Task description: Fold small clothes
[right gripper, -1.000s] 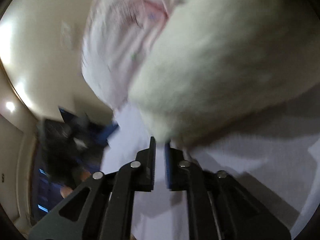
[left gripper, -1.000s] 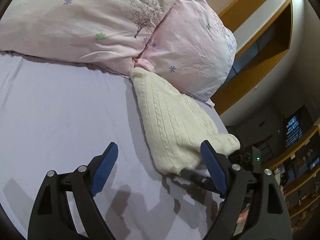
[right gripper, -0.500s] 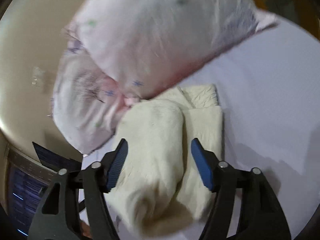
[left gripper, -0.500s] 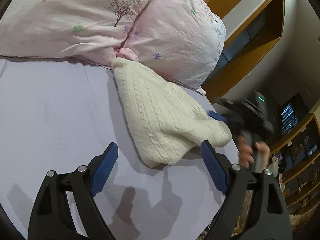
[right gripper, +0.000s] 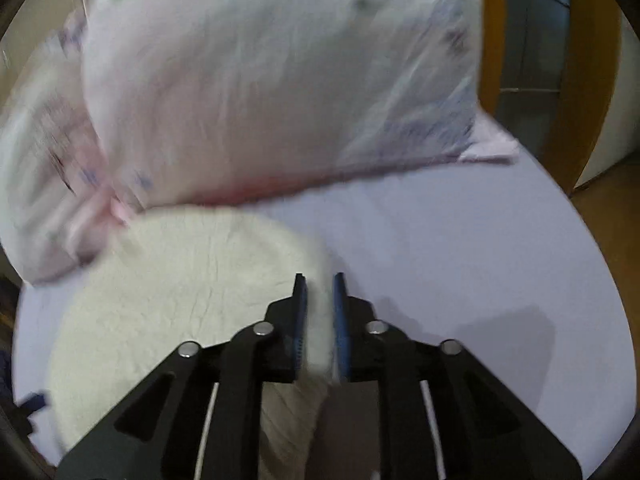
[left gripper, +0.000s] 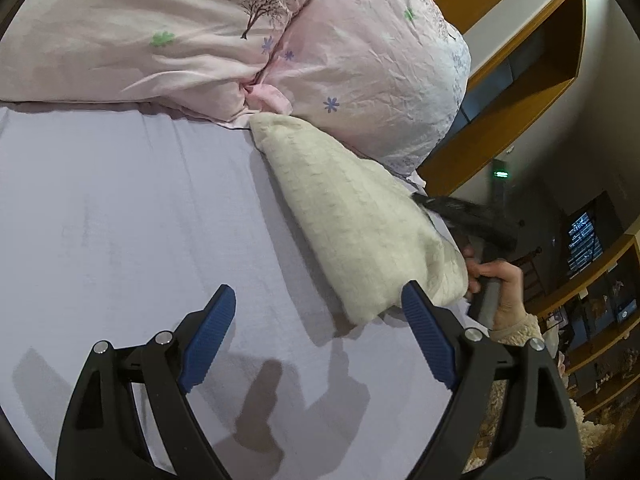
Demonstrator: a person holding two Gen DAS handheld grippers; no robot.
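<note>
A cream cable-knit sweater (left gripper: 352,216) lies folded on the lilac bed sheet (left gripper: 120,220), its far end against the pink pillows. My left gripper (left gripper: 320,320) is open and empty, hovering over the sheet just short of the sweater's near corner. My right gripper (right gripper: 319,296) is shut on the sweater's edge (right gripper: 316,344); cream fabric fills the narrow gap between its blue pads. In the left wrist view the right gripper's dark body (left gripper: 468,216) and the hand holding it (left gripper: 500,280) sit at the sweater's right side.
Two pink flower-print pillows (left gripper: 200,28) lie along the head of the bed, also in the right wrist view (right gripper: 260,80). A wooden headboard frame (left gripper: 520,92) stands to the right. Shelves (left gripper: 600,320) fill the dim room beyond the bed's edge.
My right gripper was open above the sweater half a second ago and has now closed on its edge. The left gripper stayed open, with the view shifting slightly.
</note>
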